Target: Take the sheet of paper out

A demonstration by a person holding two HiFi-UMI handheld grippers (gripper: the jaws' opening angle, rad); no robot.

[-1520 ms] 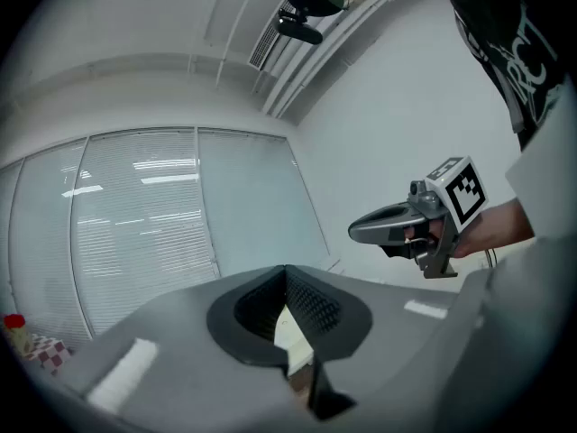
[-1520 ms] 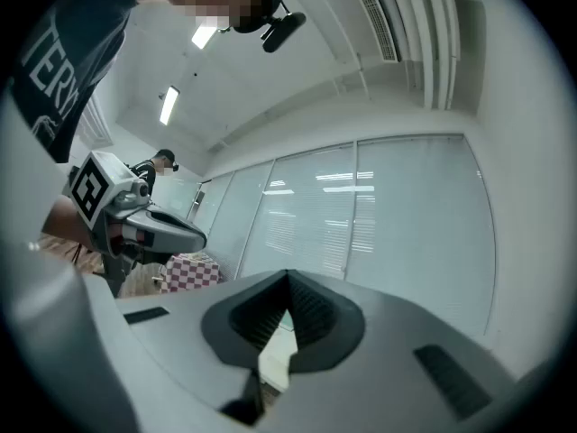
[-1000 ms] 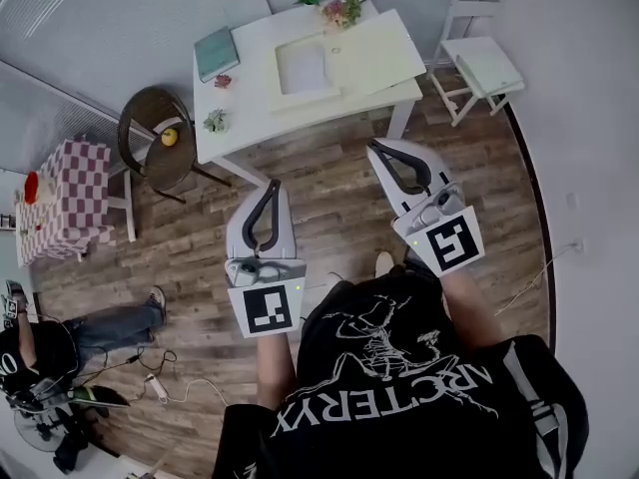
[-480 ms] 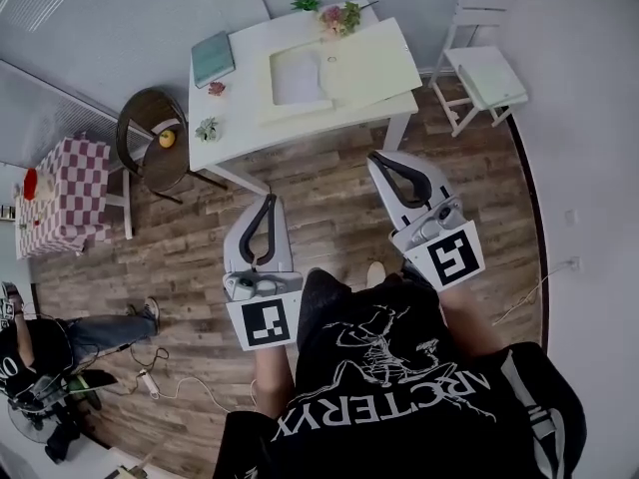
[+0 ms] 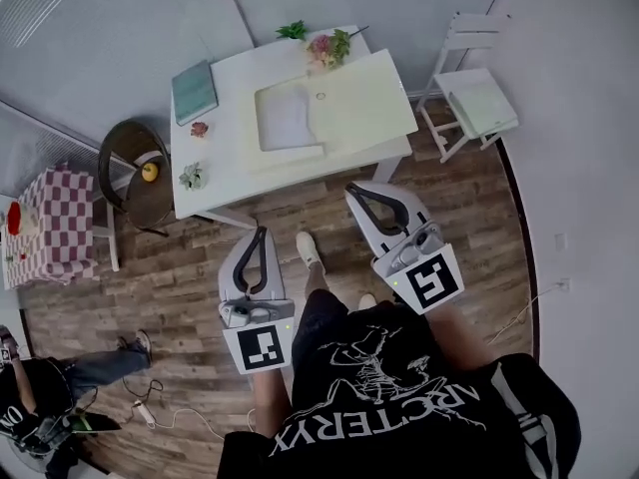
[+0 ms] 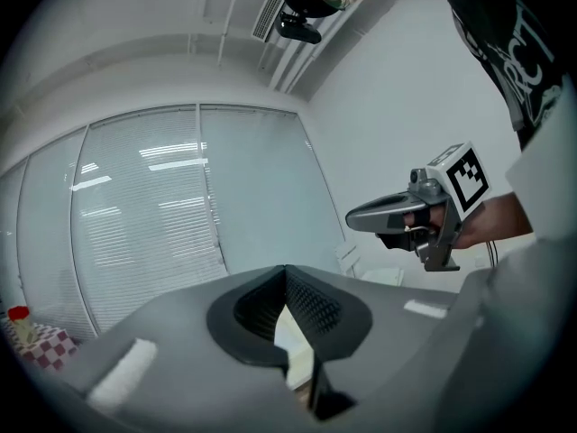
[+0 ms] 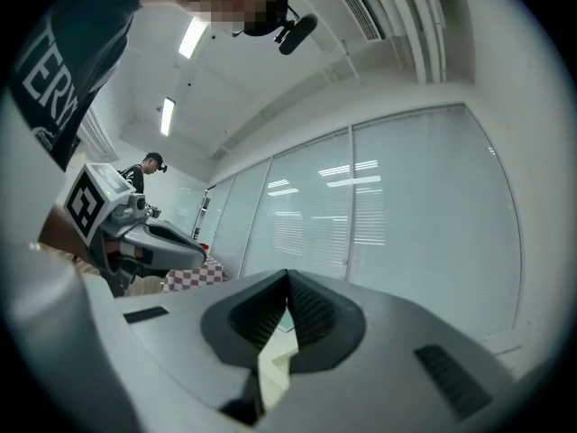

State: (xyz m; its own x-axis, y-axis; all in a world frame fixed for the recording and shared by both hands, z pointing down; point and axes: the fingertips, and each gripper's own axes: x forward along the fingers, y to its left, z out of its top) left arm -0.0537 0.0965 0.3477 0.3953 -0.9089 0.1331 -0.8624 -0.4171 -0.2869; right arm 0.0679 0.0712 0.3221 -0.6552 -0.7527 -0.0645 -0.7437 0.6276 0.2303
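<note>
I hold the left gripper and the right gripper out in front of me, about level, over the wood floor. Both are pinched tight with nothing between the jaws. I think that makes sense, since there is nothing to carry while I am not at the table.

The sheet of paper lies flat on the white table, well apart from both grippers. It is pale grey and sits on the left part of a big cream folder. I cannot tell if a flap covers one edge of it.

The folder is in the middle, close to my side, so I guess I can reach it from here. A green book and flowers sit off to the sides, out of the way. Both grippers must let go wide before they can pinch the sheet.
</note>
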